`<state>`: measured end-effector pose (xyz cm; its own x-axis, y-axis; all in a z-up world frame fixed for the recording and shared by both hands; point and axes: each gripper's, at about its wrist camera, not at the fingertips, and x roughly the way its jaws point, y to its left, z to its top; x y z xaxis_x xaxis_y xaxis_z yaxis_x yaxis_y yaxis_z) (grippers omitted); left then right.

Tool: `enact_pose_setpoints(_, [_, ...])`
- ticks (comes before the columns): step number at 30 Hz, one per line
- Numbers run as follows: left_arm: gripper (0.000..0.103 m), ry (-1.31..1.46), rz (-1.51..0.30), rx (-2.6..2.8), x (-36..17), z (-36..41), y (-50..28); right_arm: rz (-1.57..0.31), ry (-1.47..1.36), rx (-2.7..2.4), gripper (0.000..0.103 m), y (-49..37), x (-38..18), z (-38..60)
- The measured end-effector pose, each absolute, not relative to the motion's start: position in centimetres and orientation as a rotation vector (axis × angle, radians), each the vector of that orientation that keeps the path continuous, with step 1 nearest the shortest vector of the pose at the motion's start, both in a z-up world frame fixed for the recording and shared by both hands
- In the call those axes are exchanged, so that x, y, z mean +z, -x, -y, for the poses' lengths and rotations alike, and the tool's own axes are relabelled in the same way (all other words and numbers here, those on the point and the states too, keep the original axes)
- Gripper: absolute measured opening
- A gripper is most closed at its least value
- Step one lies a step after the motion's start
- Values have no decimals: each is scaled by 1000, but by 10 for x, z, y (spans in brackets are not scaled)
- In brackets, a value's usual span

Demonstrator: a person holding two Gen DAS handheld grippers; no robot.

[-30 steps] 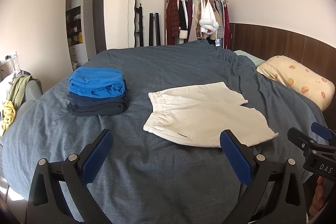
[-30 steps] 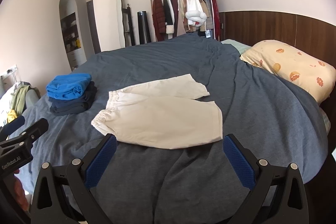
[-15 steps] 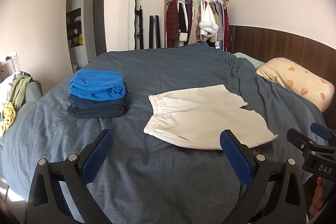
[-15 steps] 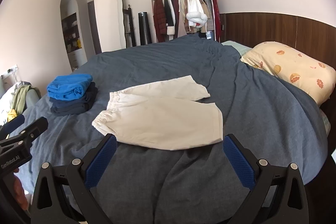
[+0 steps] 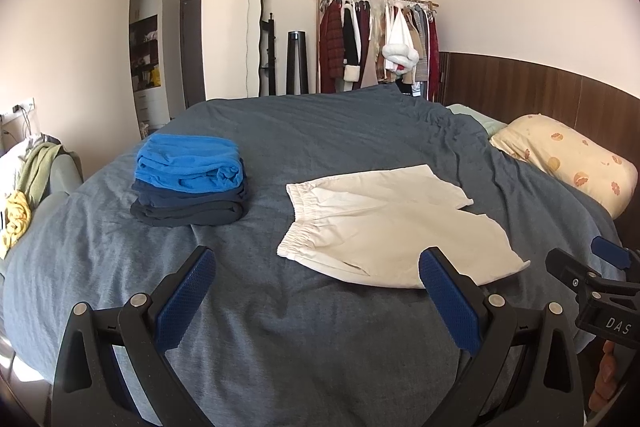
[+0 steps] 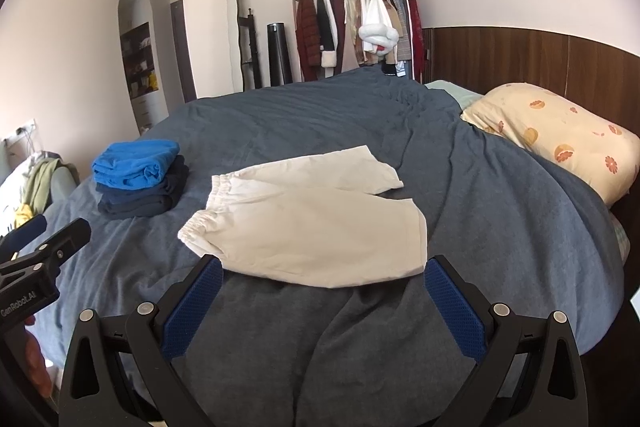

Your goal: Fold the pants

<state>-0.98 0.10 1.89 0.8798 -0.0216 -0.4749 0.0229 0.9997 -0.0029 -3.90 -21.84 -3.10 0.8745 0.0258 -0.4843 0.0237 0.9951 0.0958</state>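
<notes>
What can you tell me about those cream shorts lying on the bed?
The cream shorts look like light woven cotton, with a gathered elastic waistband facing the pile of folded clothes. They lie flat and unfolded on the dark blue bedcover, both short legs pointing toward the pillow, the farther leg angled away from the nearer. Nothing is touching them except the bedcover.
</notes>
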Motion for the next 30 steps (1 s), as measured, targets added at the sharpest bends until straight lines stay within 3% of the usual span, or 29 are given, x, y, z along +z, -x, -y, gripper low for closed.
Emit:
enact_pose_setpoints(19, [103, 11, -567, 11, -12, -17, -7, -583, -72, 4, 102, 20, -49, 207])
enact_pose_setpoints(30, [103, -184, -593, 12, -54, -15, -46, -688, 50, -43, 102, -18, -85, 194])
